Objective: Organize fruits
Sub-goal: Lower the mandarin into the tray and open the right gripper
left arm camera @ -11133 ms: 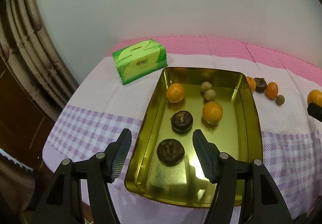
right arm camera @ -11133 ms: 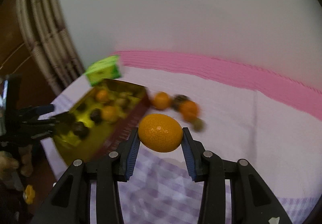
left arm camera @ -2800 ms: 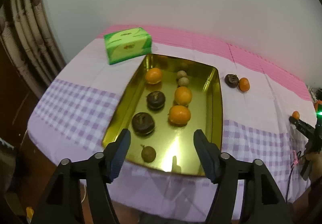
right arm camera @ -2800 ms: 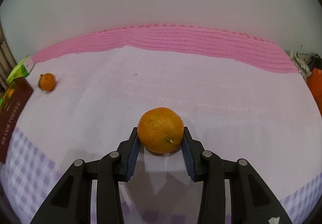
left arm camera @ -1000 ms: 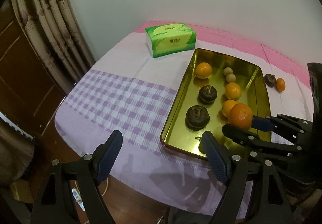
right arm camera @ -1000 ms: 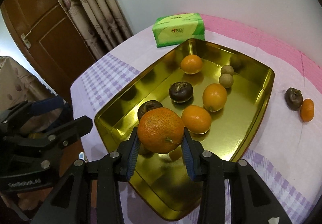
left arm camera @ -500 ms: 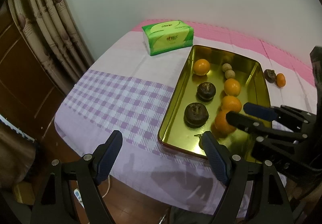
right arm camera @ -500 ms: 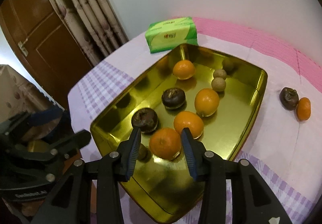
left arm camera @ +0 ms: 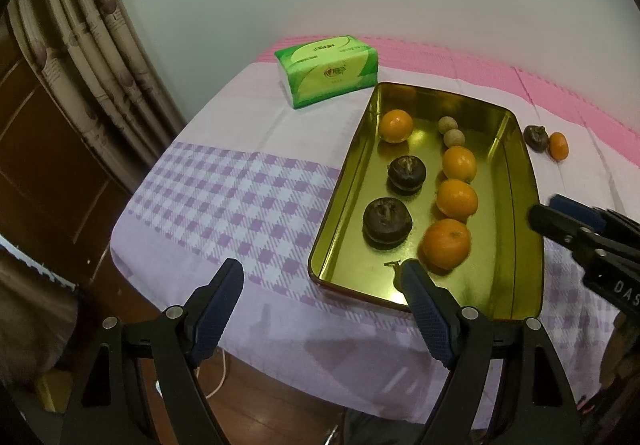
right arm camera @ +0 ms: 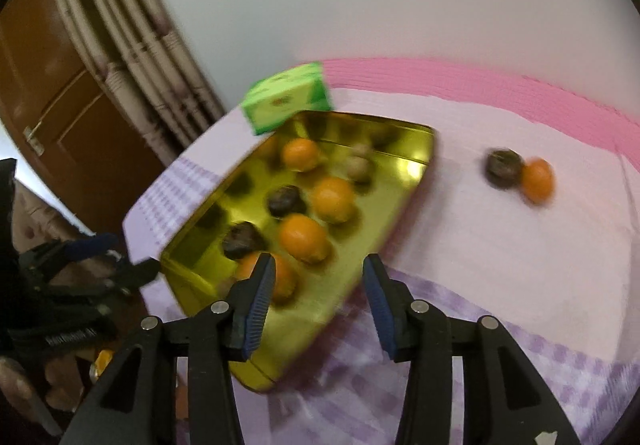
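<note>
Right tongs [right arm camera: 316, 285] had just been opening and stood released, with nothing between the pads; behind their left pad an orange [left arm camera: 447, 244] sat on the floor of the gold tray [left arm camera: 534, 229], near the tray's near end. Left tongs [left arm camera: 320, 309] hung spread wide and empty over the near edge of the desk [left arm camera: 224, 201], just left of the tray's near left corner.

Inside the tray, 3 oranges formed a line along the right side, with a 4th orange [left arm camera: 396, 125] near the far left corner, 2 dark mangosteens [left arm camera: 387, 222] down the left side, and 2 small tan fruits [left arm camera: 454, 138] at the far end. A green tissue pack [left arm camera: 327, 70] lay beyond the tray's far left corner.

2 fruits remained outside on the pink cloth: a dark mangosteen [right arm camera: 503, 168] and a small orange [right arm camera: 538, 174], touching each other, off the tray's far right corner.

From the right tongs this pair lay ahead and to the right, well apart, with bare cloth between. The pair's line ran roughly across that view. The right hand appeared much nearer to them than the left, which had the whole tray in its way, so the next pickup likely belonged to the right.
</note>
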